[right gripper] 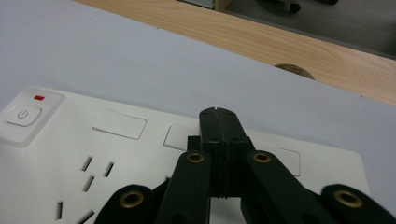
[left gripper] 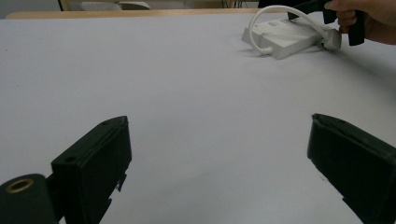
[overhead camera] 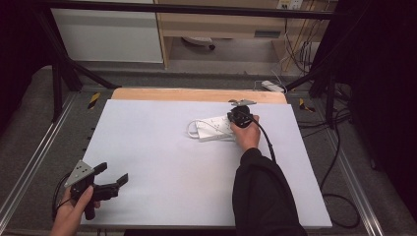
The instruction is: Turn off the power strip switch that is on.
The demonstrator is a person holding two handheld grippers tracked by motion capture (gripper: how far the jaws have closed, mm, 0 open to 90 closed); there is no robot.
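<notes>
A white power strip (overhead camera: 211, 129) lies flat on the pale table cover (overhead camera: 162, 162), right of centre toward the far side, with its white cord (left gripper: 280, 11) looped at one end. My right gripper (overhead camera: 232, 120) hovers at the strip's right end with its jaws pressed together and nothing between them. In the right gripper view the shut tips (right gripper: 218, 114) point down over the strip's top face (right gripper: 116, 154), near a row of small white covers; I cannot tell whether they touch. The power button (right gripper: 22, 114) sits at the far left. My left gripper (overhead camera: 112, 173) is open by the near left corner, with its jaws (left gripper: 219, 123) wide apart over bare cover.
A wooden table edge (overhead camera: 196, 94) runs along the far side of the cover. Beyond it, another white power strip (overhead camera: 273, 86) lies on the floor. Black cables (overhead camera: 339, 196) trail on the floor to the right. Black frame bars (overhead camera: 64, 64) stand at the back left.
</notes>
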